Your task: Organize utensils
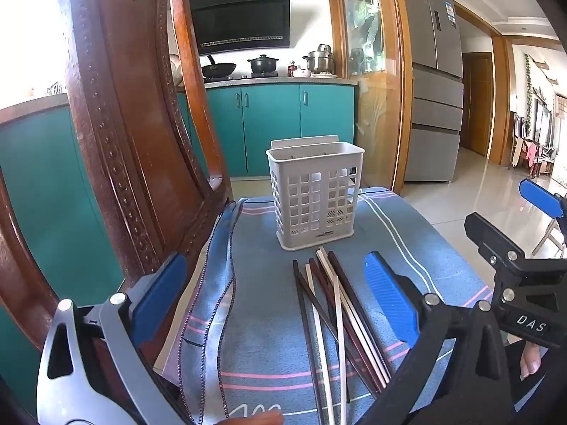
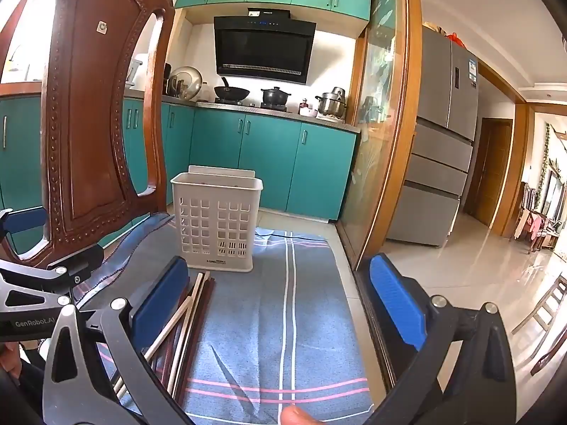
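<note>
A grey perforated utensil holder (image 1: pixel 314 195) stands upright on a blue striped cloth (image 1: pixel 262 340); it also shows in the right wrist view (image 2: pixel 216 222). Several chopsticks (image 1: pixel 333 315), dark brown and pale, lie in a loose bundle on the cloth in front of the holder. My left gripper (image 1: pixel 276 304) is open and empty, its fingers either side of the bundle. My right gripper (image 2: pixel 280 304) is open and empty above the cloth (image 2: pixel 283 318), right of the chopsticks (image 2: pixel 187 318), which lie by its left finger (image 2: pixel 159 301). The right gripper also shows at the right of the left wrist view (image 1: pixel 514 248).
A carved wooden chair back (image 1: pixel 134 134) rises at the left, close to the left gripper; it also shows in the right wrist view (image 2: pixel 95 124). The cloth's right edge drops to a tiled floor (image 2: pixel 460 276). Teal kitchen cabinets (image 1: pixel 276 124) and a fridge (image 1: pixel 436 88) stand behind.
</note>
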Motion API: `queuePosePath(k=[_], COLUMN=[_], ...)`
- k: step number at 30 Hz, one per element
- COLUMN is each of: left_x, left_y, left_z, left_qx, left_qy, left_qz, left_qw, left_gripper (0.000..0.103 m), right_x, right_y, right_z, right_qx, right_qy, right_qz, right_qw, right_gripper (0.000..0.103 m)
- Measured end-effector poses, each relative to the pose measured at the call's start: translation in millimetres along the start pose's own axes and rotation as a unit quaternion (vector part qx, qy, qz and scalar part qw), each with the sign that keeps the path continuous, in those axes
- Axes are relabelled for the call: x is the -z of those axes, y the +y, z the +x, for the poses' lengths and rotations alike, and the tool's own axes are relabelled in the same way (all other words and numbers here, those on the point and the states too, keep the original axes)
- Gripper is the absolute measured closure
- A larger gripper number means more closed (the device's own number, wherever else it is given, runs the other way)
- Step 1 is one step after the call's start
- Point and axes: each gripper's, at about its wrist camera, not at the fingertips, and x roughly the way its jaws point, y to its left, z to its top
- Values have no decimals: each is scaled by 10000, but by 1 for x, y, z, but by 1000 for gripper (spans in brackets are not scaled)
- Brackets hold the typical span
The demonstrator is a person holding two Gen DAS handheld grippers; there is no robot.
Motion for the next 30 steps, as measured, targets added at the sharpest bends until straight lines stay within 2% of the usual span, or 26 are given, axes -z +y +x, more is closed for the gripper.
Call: queuePosePath(k=[30], left_x=[0], left_y=[4], left_z=[3], left_qx=[-11], left_qy=[13], left_qz=[6], left_qw=[10000], left_gripper=[3], right_x=[-1], right_y=[2], right_z=[-4], right_qx=[-2], right_qy=[-67], right_qz=[-59], right_qw=[10000], right_gripper=[3])
